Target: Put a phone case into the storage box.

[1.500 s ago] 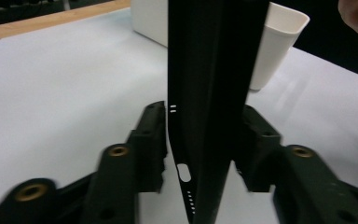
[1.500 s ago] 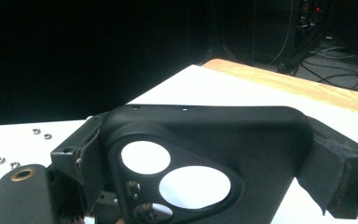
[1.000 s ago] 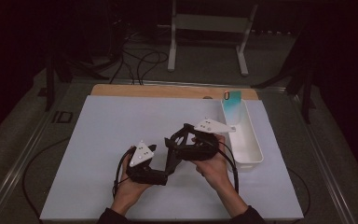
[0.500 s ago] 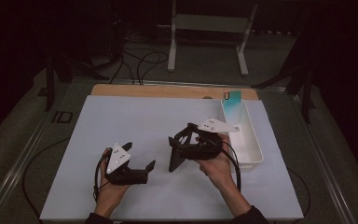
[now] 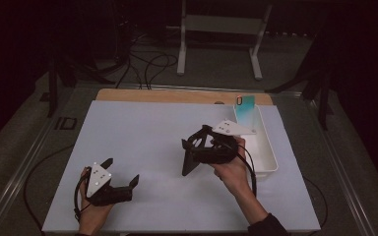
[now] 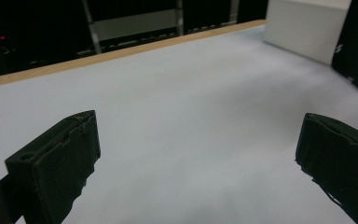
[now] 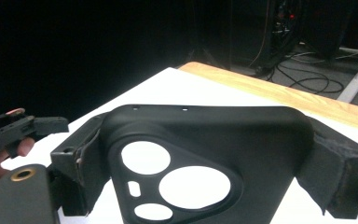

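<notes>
A black phone case (image 5: 189,162) with camera cutouts hangs upright over the middle of the white table, its lower corner close to the surface. My right gripper (image 5: 193,149) is shut on it; in the right gripper view the case (image 7: 261,154) sits clamped between both pads, and the gripper (image 7: 209,140) holds it by its side edges. My left gripper (image 5: 123,170) rests low near the front left of the table, open, with nothing between its jaws (image 6: 198,163).
A long white tray (image 5: 268,147) lies along the right side of the table, with a teal card-like item (image 5: 246,105) standing at its far end. A wooden strip (image 5: 177,96) runs along the table's far edge. Cables and a stand's legs lie on the floor beyond.
My left gripper has drawn away from the right one, moving left and toward the near edge. The right gripper with the case has barely moved.
</notes>
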The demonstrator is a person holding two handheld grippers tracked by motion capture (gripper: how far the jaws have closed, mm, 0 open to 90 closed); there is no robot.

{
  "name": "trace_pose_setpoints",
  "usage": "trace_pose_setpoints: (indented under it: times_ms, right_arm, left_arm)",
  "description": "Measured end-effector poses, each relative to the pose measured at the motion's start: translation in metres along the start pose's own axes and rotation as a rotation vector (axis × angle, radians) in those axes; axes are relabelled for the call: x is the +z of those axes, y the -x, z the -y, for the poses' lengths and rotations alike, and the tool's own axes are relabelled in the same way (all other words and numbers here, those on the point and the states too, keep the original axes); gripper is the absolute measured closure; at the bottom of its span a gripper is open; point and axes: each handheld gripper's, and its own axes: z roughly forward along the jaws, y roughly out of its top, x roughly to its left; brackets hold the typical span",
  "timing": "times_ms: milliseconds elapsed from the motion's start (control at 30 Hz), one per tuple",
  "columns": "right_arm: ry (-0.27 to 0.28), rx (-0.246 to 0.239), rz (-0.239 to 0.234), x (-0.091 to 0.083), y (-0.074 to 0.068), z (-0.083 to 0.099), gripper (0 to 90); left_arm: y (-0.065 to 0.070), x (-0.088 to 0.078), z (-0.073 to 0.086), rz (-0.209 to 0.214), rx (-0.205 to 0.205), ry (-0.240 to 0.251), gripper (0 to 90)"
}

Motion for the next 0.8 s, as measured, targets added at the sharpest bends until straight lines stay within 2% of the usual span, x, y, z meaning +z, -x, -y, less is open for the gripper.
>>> trace_pose_setpoints:
  times_ms: [267,800]
  right_arm:
    - [0.019,-0.004,0.027,-0.001,0.009,-0.010,13.3]
    - [0.012,-0.005,0.089,0.010,0.028,-0.023,13.4]
  left_arm:
    - [-0.008,-0.003,0.004,-0.030,-0.026,0.004,0.1]
    - [-0.009,-0.002,0.006,-0.031,-0.027,0.005,0.1]
